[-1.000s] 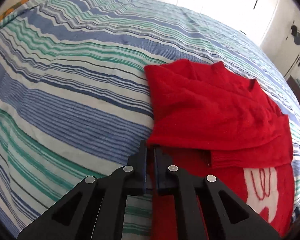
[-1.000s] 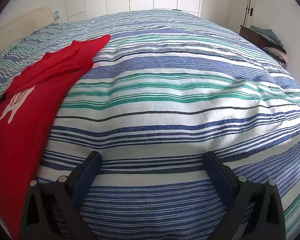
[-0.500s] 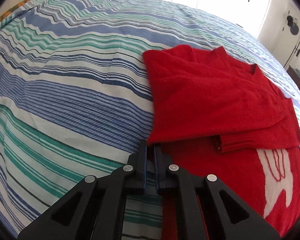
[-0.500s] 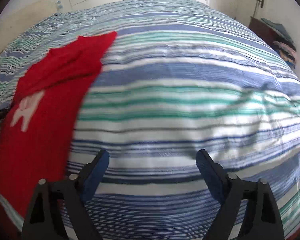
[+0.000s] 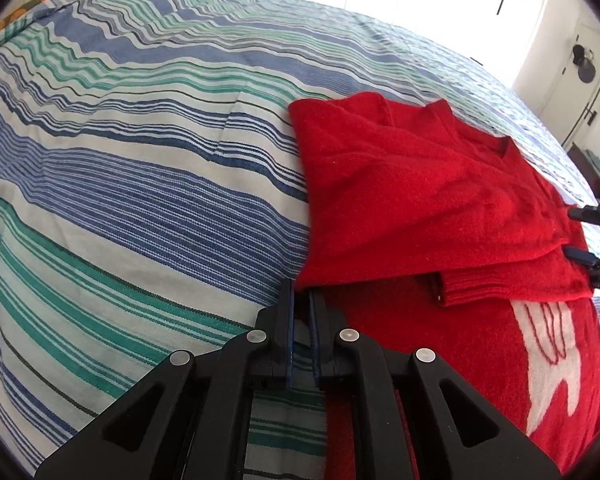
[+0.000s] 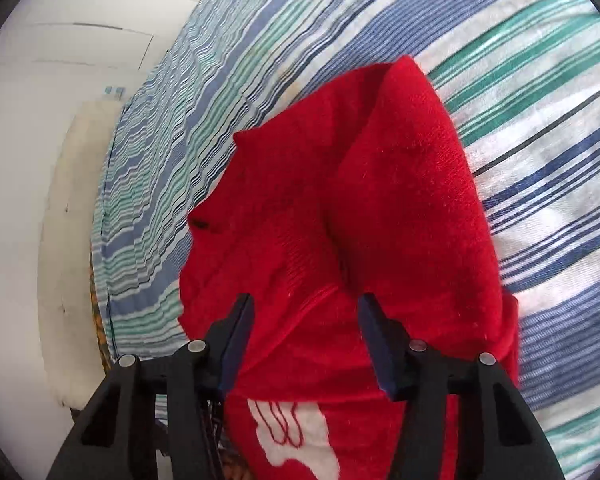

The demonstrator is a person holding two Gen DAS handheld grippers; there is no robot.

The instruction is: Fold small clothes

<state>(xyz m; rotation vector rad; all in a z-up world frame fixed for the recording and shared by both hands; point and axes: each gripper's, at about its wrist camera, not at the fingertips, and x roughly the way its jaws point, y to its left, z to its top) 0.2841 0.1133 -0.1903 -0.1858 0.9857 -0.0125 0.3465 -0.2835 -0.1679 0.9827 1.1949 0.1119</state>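
Note:
A small red sweater (image 5: 412,200) with a white figure on its front lies on the striped bedspread (image 5: 140,184), its upper part and sleeves folded down over the body. My left gripper (image 5: 303,300) is shut on the sweater's folded left edge. My right gripper (image 6: 306,320) is open and hovers over the folded sweater (image 6: 380,208), its fingers either side of the ribbed cuff; it also shows in the left wrist view (image 5: 588,236) at the sweater's right edge.
The bedspread covers the whole bed. White wardrobe doors (image 5: 460,8) stand behind the bed. A white wall and a pale headboard (image 6: 68,240) are at the left in the right wrist view.
My right gripper has swung from over bare bedspread to over the sweater and narrowed its opening. My left gripper keeps its hold on the edge and has moved little.

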